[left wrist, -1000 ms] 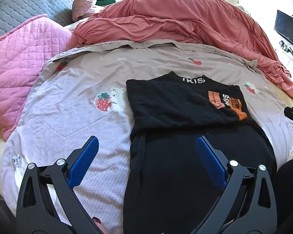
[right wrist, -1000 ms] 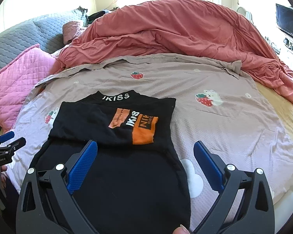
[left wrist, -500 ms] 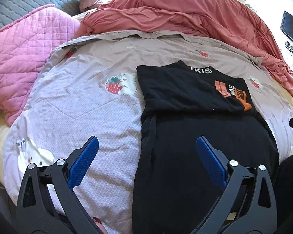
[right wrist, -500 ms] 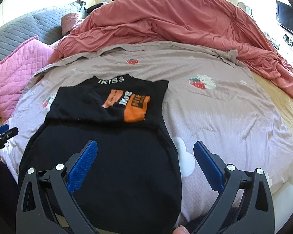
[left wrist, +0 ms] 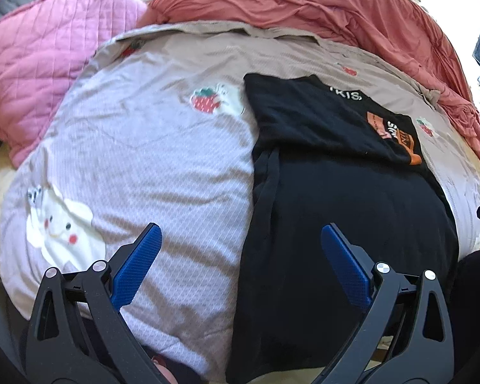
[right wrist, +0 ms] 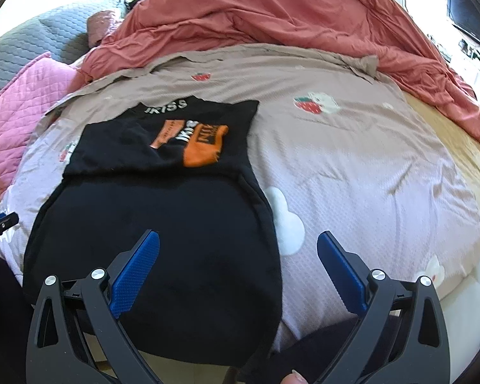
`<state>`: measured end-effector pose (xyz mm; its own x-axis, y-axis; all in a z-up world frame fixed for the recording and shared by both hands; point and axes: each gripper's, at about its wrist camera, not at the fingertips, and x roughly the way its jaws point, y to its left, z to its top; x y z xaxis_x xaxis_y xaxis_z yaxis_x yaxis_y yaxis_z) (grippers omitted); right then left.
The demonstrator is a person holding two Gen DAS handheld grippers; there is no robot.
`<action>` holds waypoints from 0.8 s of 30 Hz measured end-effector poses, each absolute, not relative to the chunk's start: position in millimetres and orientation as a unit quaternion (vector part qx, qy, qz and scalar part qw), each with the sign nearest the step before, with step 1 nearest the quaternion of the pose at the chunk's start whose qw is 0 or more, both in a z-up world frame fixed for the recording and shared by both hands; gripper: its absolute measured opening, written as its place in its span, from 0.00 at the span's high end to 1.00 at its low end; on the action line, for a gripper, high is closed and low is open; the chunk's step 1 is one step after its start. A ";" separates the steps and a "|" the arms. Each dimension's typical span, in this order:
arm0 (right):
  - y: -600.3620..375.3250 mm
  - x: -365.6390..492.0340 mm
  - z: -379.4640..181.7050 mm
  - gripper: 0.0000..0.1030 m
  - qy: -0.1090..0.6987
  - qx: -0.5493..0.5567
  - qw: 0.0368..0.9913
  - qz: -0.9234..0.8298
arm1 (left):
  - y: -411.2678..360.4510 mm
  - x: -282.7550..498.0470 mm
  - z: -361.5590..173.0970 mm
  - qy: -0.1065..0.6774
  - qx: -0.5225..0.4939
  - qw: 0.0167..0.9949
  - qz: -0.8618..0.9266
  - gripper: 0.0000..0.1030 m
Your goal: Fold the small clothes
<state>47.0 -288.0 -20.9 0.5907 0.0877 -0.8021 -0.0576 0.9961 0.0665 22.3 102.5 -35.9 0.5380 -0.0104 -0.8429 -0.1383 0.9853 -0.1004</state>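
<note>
Mauve strawberry-print cover [right wrist: 352,160] spreads over the bed, with a rust-red duvet [right wrist: 288,9] heaped at its far side. On the cover lies a black garment [right wrist: 163,240], long axis running from the near edge away toward the duvet, lettered collar at the far end, upper part folded over. Left claw [left wrist: 238,264] and right claw [right wrist: 238,267] both hover above its near end, jaws spread apart, holding nothing.

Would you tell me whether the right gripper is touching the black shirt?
Apart. The right wrist view shows the right gripper open above the black shirt, both blue pads bare, no cloth between them.
</note>
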 end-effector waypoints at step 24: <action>-315.3 66.6 -94.4 0.56 0.599 0.071 0.797 0.022 | 80.4 19.1 -78.3 0.543 -0.096 0.833 -0.042 0.37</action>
